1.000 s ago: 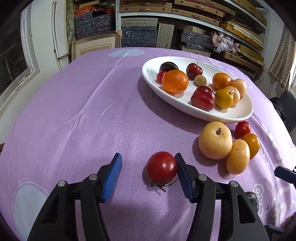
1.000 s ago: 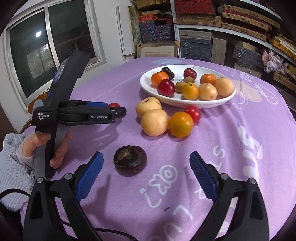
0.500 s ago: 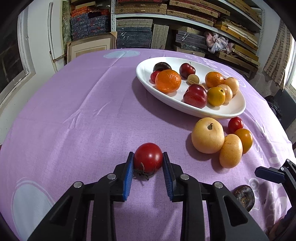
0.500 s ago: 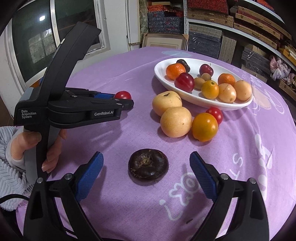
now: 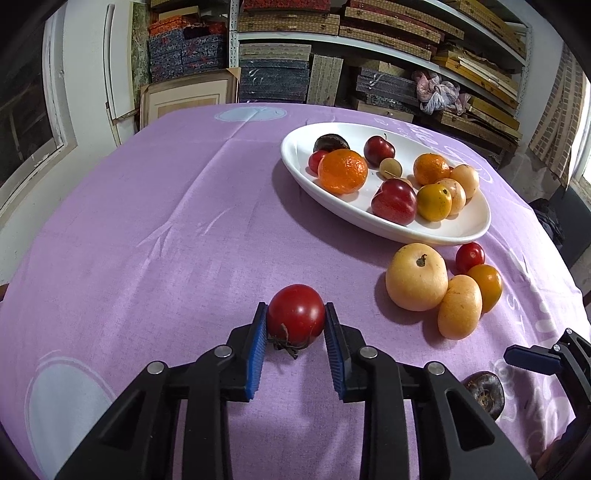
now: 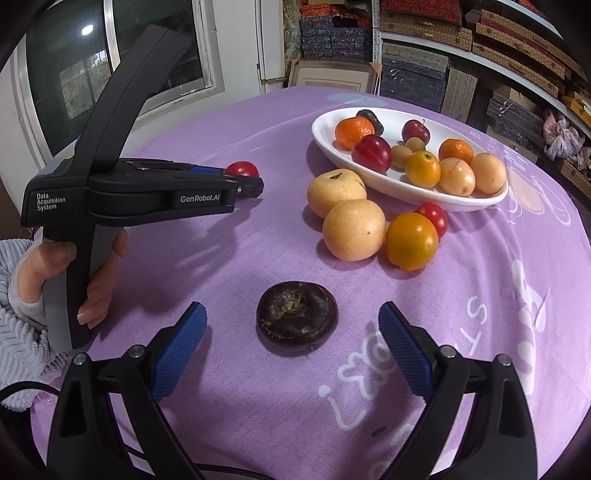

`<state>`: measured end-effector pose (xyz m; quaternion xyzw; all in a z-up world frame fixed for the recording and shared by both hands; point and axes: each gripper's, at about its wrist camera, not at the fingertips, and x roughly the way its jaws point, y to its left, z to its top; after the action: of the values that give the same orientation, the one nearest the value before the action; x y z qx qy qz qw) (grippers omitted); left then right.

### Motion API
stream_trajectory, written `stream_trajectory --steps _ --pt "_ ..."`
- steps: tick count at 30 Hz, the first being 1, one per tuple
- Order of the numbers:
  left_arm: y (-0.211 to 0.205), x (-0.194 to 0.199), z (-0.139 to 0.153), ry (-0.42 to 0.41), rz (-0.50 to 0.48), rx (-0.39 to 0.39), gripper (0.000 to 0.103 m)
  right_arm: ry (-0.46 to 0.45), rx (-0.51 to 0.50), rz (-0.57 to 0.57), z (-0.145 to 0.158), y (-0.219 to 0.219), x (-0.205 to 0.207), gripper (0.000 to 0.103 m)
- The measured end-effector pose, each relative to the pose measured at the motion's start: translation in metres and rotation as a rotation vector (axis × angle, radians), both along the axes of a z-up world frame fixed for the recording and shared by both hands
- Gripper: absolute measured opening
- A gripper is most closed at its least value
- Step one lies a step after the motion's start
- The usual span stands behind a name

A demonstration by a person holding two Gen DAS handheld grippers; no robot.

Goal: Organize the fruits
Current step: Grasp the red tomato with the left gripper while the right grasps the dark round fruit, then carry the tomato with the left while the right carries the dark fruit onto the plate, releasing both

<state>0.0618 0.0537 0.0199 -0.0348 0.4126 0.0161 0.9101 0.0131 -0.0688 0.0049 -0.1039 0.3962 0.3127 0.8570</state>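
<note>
My left gripper [image 5: 295,321] is shut on a red tomato [image 5: 295,314] with a dry stem, on the purple tablecloth; it also shows in the right wrist view [image 6: 242,169]. My right gripper [image 6: 291,328] is open, its blue pads either side of a dark brown flat fruit [image 6: 297,317], not touching it. A white oval plate [image 5: 461,230] holds several fruits: oranges, red plums, yellow ones. Two pale pears [image 5: 416,281], an orange fruit [image 5: 485,286] and a small red tomato [image 5: 470,256] lie in front of the plate.
The round table's purple cloth [image 5: 166,221] drops off at the edges. Shelves with stacked boxes [image 5: 369,33] stand behind the table. A window [image 6: 92,74] is at the left. The person's hand [image 6: 55,266] holds the left gripper's handle.
My left gripper closed its pads onto the red tomato. My right gripper moved closer to the dark brown fruit and stays open.
</note>
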Motion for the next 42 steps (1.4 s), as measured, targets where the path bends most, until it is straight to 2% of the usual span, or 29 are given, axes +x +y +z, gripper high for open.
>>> stream_trajectory --steps 4,9,11,16,21,23,30,35,39,42 --pt "-0.003 0.000 0.000 0.002 -0.008 0.006 0.030 0.012 -0.003 0.000 -0.002 0.000 0.002 0.078" --pt "-0.003 0.001 0.000 0.004 -0.009 0.005 0.030 0.051 0.011 -0.008 -0.005 -0.005 0.008 0.051" --pt "-0.003 0.001 -0.001 0.006 -0.012 0.004 0.030 0.054 0.014 -0.012 -0.005 -0.005 0.008 0.046" --pt "-0.007 0.002 -0.003 0.011 -0.020 0.009 0.030 0.034 0.000 -0.010 -0.004 -0.004 0.006 0.045" --pt "-0.010 0.003 -0.004 0.012 -0.033 0.009 0.030 -0.081 -0.013 -0.061 0.009 -0.016 -0.003 0.044" --pt "-0.010 0.002 -0.003 0.006 -0.037 0.007 0.030 -0.069 0.032 -0.096 0.014 -0.031 0.003 0.044" --pt "-0.009 0.002 -0.003 0.002 -0.034 0.000 0.030 -0.043 0.076 -0.159 0.016 -0.055 0.015 0.044" --pt "-0.006 0.004 0.016 -0.029 -0.027 -0.043 0.030 -0.114 0.179 -0.209 0.052 -0.078 0.012 0.044" --pt "-0.012 0.017 0.069 -0.115 -0.037 0.018 0.030 -0.228 0.241 -0.242 0.116 -0.095 0.016 0.044" --pt "-0.016 0.033 0.108 -0.180 -0.035 0.006 0.030 -0.314 0.294 -0.263 0.165 -0.103 0.027 0.044"
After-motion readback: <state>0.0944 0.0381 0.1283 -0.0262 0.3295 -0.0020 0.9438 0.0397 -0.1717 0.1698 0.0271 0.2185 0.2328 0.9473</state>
